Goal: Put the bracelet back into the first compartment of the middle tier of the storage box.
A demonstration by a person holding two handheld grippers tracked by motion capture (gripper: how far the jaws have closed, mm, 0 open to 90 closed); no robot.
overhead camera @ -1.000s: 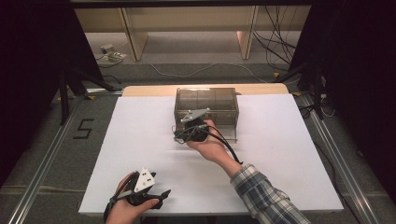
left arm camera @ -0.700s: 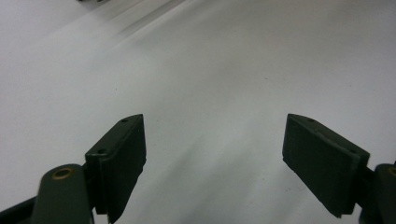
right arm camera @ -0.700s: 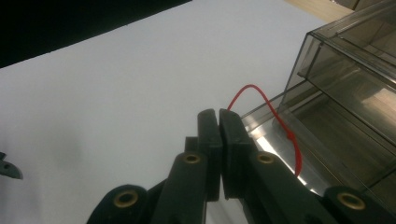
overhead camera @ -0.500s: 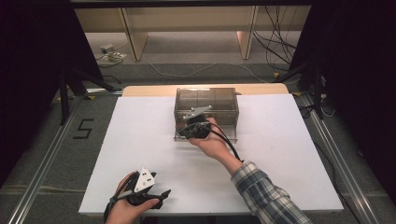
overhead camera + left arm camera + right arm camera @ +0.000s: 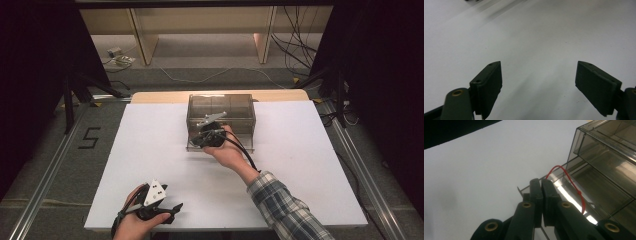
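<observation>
Resting on a white surface [image 5: 150, 150], a clear smoky plastic box [image 5: 235, 107] with drawer-like compartments stands toward the far edge, near the middle. The right gripper [image 5: 206, 136] is at the box's near left corner, held by a hand that comes in on a plaid sleeve [image 5: 285, 210]. In the right gripper view its jaws are pressed together, closed on the thin clear edge of a part that juts out at the bottom of the box; how much of that edge they pinch is hard to tell. A red string loop [image 5: 571, 185] arches just beside the jaw tips, against the box's lower front, and whether the jaws touch it cannot be told.

The left gripper [image 5: 167, 210] lies low at the near left of the surface, well apart from the box, its jaws spread wide with nothing between them, only bare white surface ahead in the left gripper view [image 5: 537, 85].

Beyond the surface are a wooden strip [image 5: 160, 96], grey floor [image 5: 225, 75] with cables [image 5: 295, 45] and pale shelf legs [image 5: 142, 40]; a "5" mark [image 5: 89, 137] sits on the floor to the left. Nothing stands between either gripper and the box.

Compared with a second ago, the right hand has hardly shifted at the box's corner, its jaws closed just as before, and the left gripper lies where it lay.
</observation>
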